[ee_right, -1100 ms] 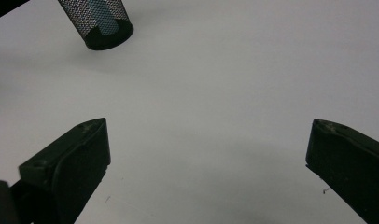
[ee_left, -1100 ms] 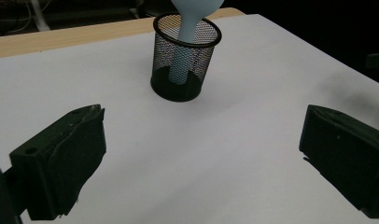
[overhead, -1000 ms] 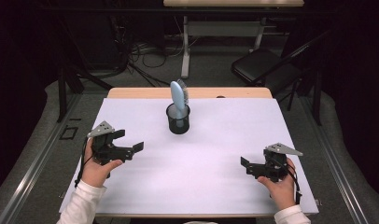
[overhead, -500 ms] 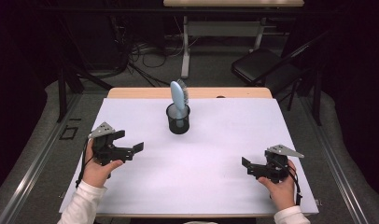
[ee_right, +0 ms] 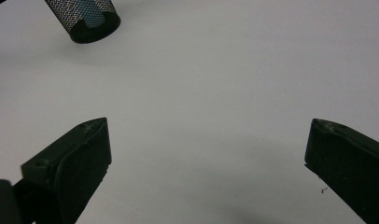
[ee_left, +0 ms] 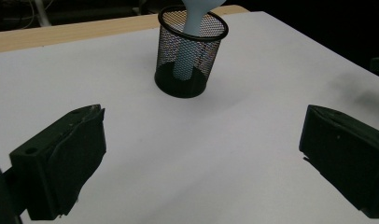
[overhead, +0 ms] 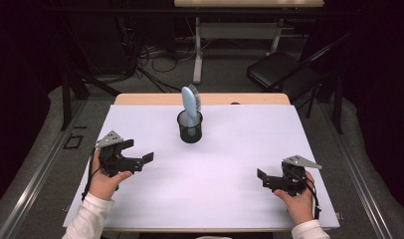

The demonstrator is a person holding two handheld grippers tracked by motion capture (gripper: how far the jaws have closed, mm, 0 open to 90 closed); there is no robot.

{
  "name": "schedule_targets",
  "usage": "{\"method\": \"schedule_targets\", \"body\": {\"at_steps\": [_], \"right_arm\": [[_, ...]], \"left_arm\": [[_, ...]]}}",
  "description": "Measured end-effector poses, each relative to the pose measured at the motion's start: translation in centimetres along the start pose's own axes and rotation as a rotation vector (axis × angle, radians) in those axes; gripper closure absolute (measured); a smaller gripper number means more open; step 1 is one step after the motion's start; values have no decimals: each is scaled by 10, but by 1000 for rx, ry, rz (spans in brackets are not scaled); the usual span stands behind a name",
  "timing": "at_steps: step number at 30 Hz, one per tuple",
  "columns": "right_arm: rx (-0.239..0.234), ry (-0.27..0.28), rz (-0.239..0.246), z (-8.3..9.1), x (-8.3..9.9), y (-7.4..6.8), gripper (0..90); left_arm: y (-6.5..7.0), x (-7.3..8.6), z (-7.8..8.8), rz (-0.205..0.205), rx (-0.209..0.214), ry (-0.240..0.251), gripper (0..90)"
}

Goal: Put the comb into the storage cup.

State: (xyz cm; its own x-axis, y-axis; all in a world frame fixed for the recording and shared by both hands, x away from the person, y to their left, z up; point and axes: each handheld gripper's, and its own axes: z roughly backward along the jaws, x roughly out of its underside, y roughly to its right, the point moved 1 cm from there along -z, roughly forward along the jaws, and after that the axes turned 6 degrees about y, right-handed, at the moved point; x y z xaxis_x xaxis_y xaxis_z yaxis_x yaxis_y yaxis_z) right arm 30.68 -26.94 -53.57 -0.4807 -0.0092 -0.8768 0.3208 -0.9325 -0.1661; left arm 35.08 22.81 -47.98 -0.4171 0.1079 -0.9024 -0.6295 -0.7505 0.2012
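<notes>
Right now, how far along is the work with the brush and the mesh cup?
Nothing looks started. The hairbrush stands handle-down in the mesh cup at the far middle of the table. The left gripper and right gripper are both open and hold nothing, each well short of the cup. Reaching for and handling the brush or cup is likely all still ahead.

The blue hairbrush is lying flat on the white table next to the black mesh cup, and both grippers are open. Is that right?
Not quite. The blue hairbrush is not lying flat on the table: it stands in the black mesh cup, handle down, as the high view shows. The rest holds: the left gripper and the right gripper both have their jaws spread wide with nothing between them.
</notes>
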Motion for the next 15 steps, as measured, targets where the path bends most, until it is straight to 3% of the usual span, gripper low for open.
{"method": "schedule_targets", "body": {"at_steps": [15], "right_arm": [[3,1,-3,-1,2,3,2]], "left_arm": [[1,0,-1,-9,-4,-1,7]]}}
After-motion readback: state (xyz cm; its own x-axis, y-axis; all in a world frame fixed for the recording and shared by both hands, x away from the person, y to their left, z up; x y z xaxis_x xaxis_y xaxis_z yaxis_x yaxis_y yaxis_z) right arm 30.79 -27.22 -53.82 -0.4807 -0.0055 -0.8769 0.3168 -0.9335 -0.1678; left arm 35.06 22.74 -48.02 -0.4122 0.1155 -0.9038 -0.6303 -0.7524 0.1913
